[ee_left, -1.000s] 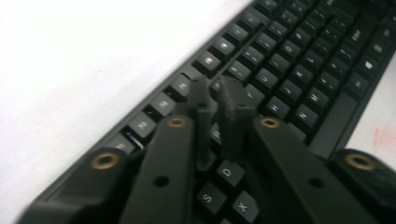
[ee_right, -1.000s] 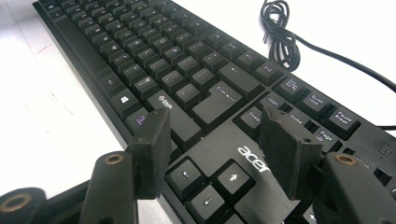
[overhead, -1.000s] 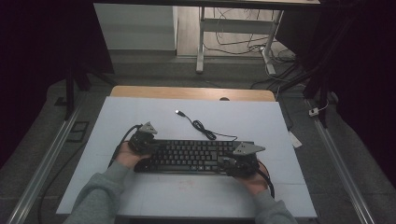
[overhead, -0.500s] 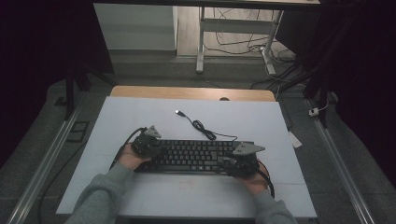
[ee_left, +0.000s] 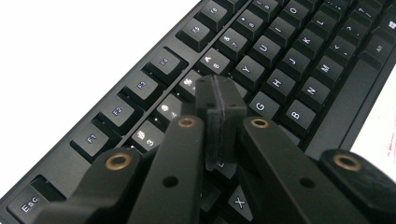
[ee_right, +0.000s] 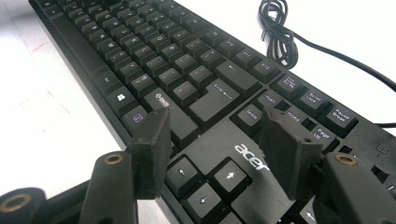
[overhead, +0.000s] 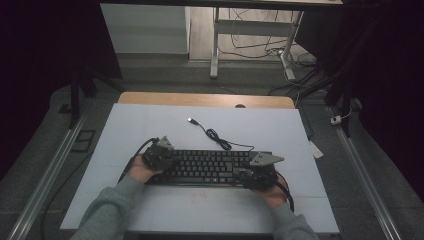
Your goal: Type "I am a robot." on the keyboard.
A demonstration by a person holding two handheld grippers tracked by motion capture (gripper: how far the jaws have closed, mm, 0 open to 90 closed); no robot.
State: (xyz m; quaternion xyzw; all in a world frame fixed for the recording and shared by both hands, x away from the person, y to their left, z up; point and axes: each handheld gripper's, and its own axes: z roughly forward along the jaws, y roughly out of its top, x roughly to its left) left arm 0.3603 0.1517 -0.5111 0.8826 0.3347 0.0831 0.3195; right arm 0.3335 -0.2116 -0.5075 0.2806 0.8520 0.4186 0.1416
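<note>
A black keyboard (overhead: 207,166) lies across the near half of the white table, its cable (overhead: 215,135) running back to a loose plug. My left gripper (overhead: 159,154) hovers over the keyboard's left end. In the left gripper view its jaws are shut (ee_left: 219,109) with nothing between them, above the number and letter keys (ee_left: 261,70). My right gripper (overhead: 250,174) is over the keyboard's right end. In the right gripper view it stands open (ee_right: 217,135) above the arrow keys and the logo (ee_right: 252,156), with the coiled cable (ee_right: 280,37) beyond.
The white table top (overhead: 150,125) has a wooden strip (overhead: 205,99) along its far edge. Metal rails (overhead: 45,185) run along both sides. A desk frame and floor cables (overhead: 250,40) lie beyond the table.
My left gripper has shifted slightly right, further onto the keyboard's left end. The right gripper has stayed in place.
</note>
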